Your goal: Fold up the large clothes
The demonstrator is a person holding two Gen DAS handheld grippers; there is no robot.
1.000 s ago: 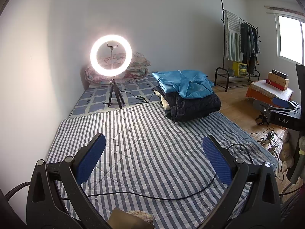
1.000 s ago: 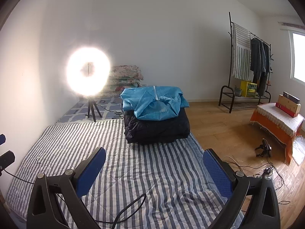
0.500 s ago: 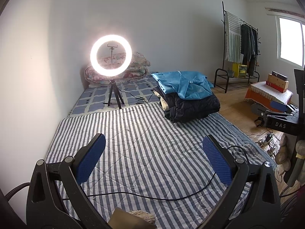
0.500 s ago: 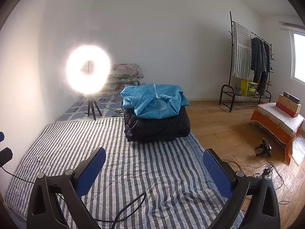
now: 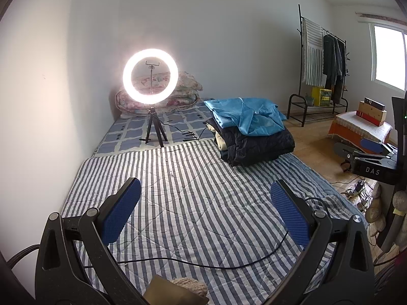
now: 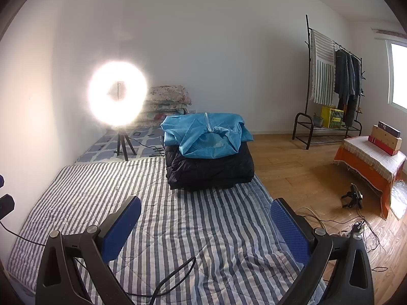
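Note:
A folded light-blue garment (image 5: 248, 117) (image 6: 207, 136) lies on top of a folded dark quilted coat (image 5: 257, 146) (image 6: 209, 169), stacked at the far right of the striped quilt (image 5: 193, 203) (image 6: 178, 223). A beige layer shows at the stack's left edge in the left wrist view. My left gripper (image 5: 204, 209) hangs open above the quilt, well short of the stack, with nothing between its blue pads. My right gripper (image 6: 206, 225) is open too, nearer the stack, holding nothing. Its side also shows at the right edge of the left wrist view (image 5: 366, 152).
A lit ring light on a tripod (image 5: 150, 81) (image 6: 118, 94) stands behind the quilt, before piled floral bedding (image 5: 183, 94). A black cable (image 5: 203, 261) crosses the near quilt. A clothes rack (image 6: 330, 86), an orange-draped stool with boxes (image 6: 374, 157) and floor cables (image 6: 356, 226) are to the right.
Both views have shifted only slightly; the stack sits a touch nearer in the right wrist view. Both grippers stayed open and held nothing.

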